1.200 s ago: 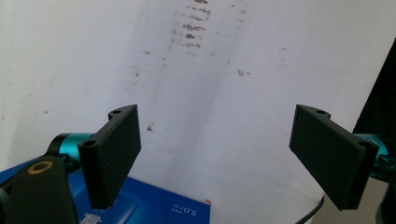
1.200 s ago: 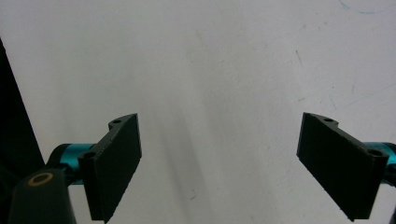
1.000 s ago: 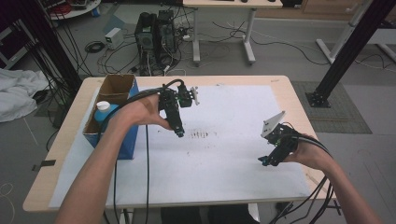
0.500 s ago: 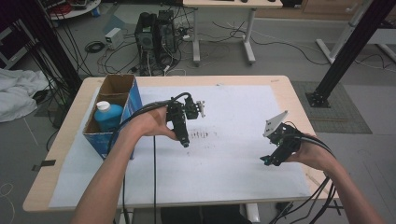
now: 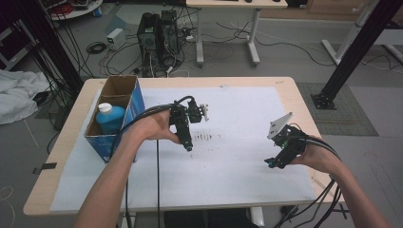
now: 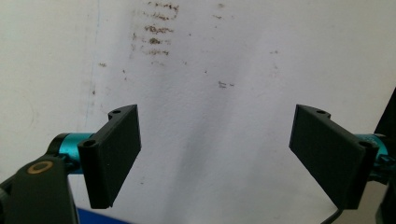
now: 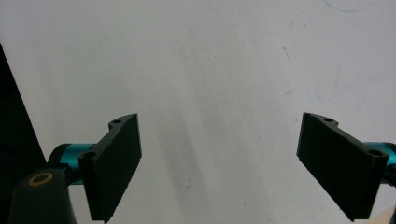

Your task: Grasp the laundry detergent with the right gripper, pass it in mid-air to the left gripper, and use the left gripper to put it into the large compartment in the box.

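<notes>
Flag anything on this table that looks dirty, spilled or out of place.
A patch of dark smudges marks the white table cover just beyond the left gripper, whose jaws stand open above it. The blue bottle sits upright in the cardboard box. Nothing spilled.

The left gripper [image 5: 188, 148], black with teal fittings, now sits nearer the table's middle, well away from the blue-sided cardboard box [image 5: 119, 111] with its blue white-capped bottle [image 5: 110, 118], beside the dark smudges [image 5: 205, 137] on the white sheet.

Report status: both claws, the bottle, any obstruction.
Left claw open, empty. Right claw open, empty. Blue bottle upright in cardboard box. White sheet stained, no obstruction.
</notes>
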Demonstrator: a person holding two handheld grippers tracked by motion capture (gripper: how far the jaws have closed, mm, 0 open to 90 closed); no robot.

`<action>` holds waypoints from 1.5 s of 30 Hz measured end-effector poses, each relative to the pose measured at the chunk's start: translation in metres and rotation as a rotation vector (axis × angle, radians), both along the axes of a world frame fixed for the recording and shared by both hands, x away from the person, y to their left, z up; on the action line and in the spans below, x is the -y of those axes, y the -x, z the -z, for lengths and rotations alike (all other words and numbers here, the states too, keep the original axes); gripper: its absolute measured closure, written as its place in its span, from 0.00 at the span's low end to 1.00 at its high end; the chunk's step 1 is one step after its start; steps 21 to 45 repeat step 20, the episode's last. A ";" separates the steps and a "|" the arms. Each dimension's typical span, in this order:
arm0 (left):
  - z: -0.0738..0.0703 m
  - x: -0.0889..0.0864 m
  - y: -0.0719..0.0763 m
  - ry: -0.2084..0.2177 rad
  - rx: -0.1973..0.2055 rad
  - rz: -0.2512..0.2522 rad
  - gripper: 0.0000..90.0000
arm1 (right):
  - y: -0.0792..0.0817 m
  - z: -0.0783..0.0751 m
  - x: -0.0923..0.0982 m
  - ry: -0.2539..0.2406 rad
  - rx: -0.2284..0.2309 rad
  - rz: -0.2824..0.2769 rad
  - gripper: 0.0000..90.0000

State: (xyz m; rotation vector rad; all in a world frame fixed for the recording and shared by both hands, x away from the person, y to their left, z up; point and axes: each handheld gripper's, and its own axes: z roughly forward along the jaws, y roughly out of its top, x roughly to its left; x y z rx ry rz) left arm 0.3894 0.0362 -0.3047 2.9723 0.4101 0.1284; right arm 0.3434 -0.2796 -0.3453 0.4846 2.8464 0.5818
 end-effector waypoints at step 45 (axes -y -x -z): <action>0.001 -0.001 0.002 0.006 -0.005 -0.004 0.19 | 0.001 -0.002 -0.004 0.004 0.007 0.002 0.14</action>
